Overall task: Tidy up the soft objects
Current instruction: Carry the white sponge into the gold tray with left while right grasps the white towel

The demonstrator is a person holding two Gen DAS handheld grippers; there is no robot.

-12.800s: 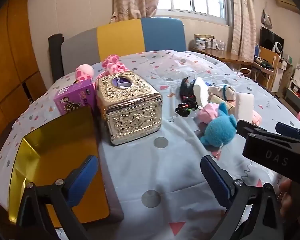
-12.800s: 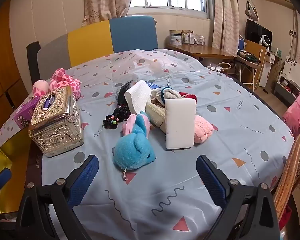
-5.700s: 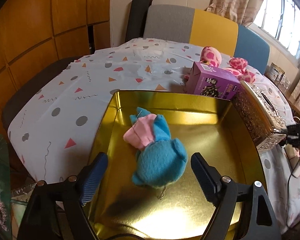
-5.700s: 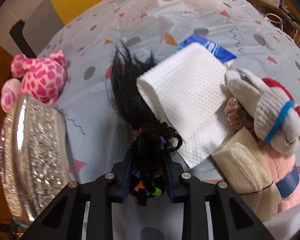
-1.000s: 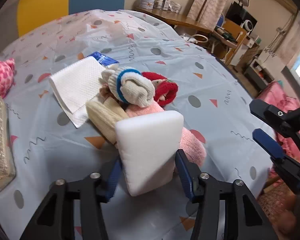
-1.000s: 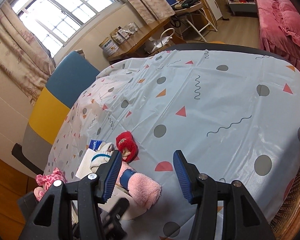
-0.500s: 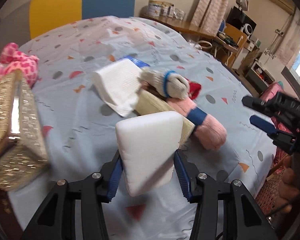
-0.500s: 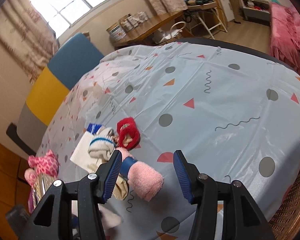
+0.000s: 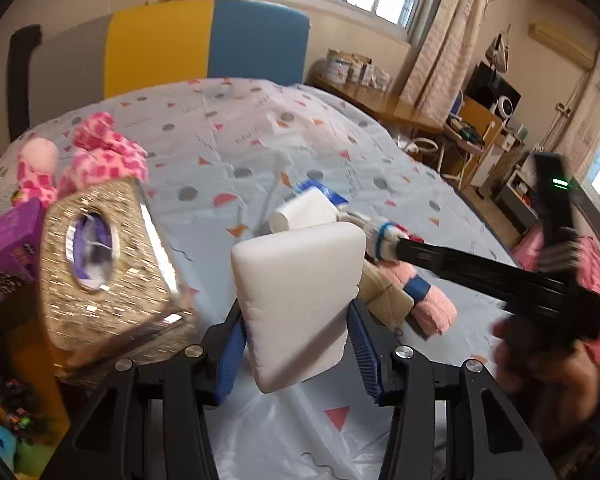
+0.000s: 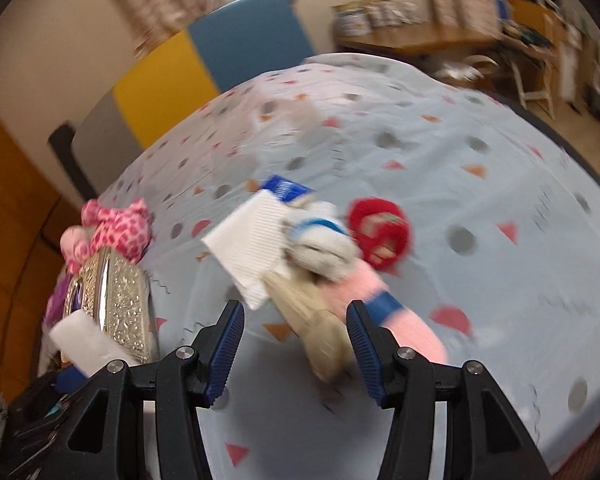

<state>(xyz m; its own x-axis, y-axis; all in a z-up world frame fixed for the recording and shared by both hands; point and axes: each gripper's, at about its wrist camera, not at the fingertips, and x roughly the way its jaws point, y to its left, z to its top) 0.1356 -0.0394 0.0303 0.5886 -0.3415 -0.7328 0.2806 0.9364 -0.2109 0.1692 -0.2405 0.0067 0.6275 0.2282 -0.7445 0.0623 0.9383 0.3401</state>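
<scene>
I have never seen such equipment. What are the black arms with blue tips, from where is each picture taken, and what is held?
They are hand-held grippers, one per hand; no robot. Each picture comes from a camera on one gripper, looking along its fingers. The left gripper is shut on a white foam block. The right gripper is open and empty, above a pile of soft things: white cloth, pink towel, red item. A silver tissue box stands on the patterned tablecloth.

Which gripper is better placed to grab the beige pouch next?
Right gripper: open and empty, with the beige pouch between its fingers. Left gripper is shut on the white sponge.
</scene>
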